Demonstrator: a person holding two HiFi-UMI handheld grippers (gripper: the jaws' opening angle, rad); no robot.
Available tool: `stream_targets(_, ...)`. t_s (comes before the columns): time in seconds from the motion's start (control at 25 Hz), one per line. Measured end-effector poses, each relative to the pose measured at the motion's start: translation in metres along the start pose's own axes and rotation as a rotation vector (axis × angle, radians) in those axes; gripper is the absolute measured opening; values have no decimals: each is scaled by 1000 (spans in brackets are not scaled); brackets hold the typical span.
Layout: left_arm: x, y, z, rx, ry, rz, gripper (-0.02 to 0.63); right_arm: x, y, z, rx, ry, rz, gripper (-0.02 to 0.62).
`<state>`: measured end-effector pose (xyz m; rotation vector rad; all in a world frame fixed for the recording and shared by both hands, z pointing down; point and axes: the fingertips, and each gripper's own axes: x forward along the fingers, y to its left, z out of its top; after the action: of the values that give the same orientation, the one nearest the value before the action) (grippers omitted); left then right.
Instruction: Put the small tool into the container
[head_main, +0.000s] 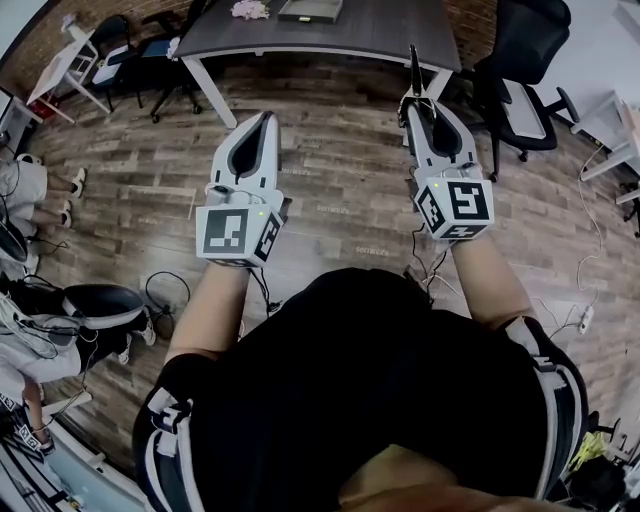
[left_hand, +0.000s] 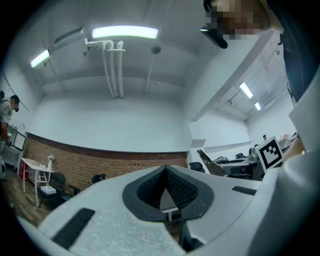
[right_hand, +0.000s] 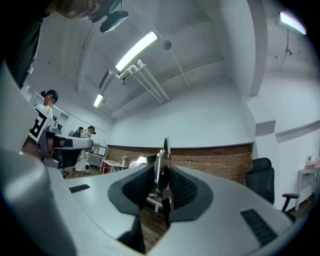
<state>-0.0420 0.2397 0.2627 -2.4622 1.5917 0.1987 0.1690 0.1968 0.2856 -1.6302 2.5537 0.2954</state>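
Observation:
My right gripper (head_main: 415, 100) is shut on a small metal tool (head_main: 413, 70) that sticks out past the fingertips towards the table. In the right gripper view the tool (right_hand: 161, 167) stands upright between the dark pads, its tip above them. My left gripper (head_main: 265, 118) is held level beside it, its fingertips together and nothing between them; the left gripper view shows the pads (left_hand: 176, 187) meeting at the tip. Both grippers hang over the wooden floor, short of a dark table (head_main: 380, 35). A grey tray-like container (head_main: 310, 10) lies on the table's far side.
A pink object (head_main: 250, 9) lies on the table left of the tray. Black office chairs stand at the right (head_main: 520, 70) and far left (head_main: 170, 45). A white side table (head_main: 65, 65) is at the left, people's legs (head_main: 40, 190) beside it. Cables (head_main: 165, 295) lie on the floor.

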Motion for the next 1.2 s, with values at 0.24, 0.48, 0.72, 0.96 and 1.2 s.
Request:
stream_targets(0.24,-7,7,2,6,-2,-21,9,-2,14,5,-1,-10,-10,92)
stream_targets(0.48,-12,12,9,1,-17,-26,9,-3,22,13,-18,-4,-1,92)
stream_targets(0.72,-6,14,3,-13,-8,-18,9,6,20,15,-29,3,15,92)
stream_targets(0.96,-4,21,-6,-9,16,2,9,14,18,6,-27,12,37,92)
stream_targets(1.2,18,28,-20,-2,29,7,9,32,5,-12,-5,14,39,92)
